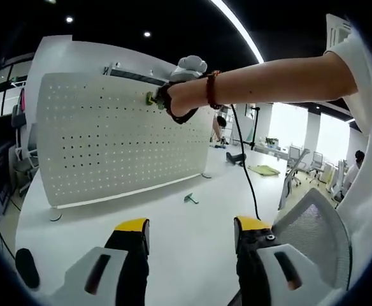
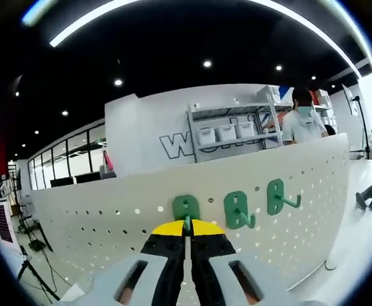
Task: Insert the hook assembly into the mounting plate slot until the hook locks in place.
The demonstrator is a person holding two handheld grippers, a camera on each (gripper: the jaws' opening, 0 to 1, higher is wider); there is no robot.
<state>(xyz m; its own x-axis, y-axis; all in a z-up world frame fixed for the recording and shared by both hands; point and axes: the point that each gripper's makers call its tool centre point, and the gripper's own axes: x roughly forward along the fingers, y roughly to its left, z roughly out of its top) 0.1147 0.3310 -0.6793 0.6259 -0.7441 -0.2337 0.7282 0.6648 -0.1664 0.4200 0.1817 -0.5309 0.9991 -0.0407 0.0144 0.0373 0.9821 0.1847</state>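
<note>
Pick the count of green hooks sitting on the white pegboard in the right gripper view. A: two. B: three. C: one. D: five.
B: three green hooks show on the pegboard, the left hook pinched by the right gripper, then the middle hook and the right hook.

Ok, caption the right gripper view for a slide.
Right gripper, jaws shut on a green hook at the white pegboard, beside two mounted green hooks.

The hook (image 2: 186, 212) stem is hidden between the right gripper (image 2: 187, 231) fingers.
</note>
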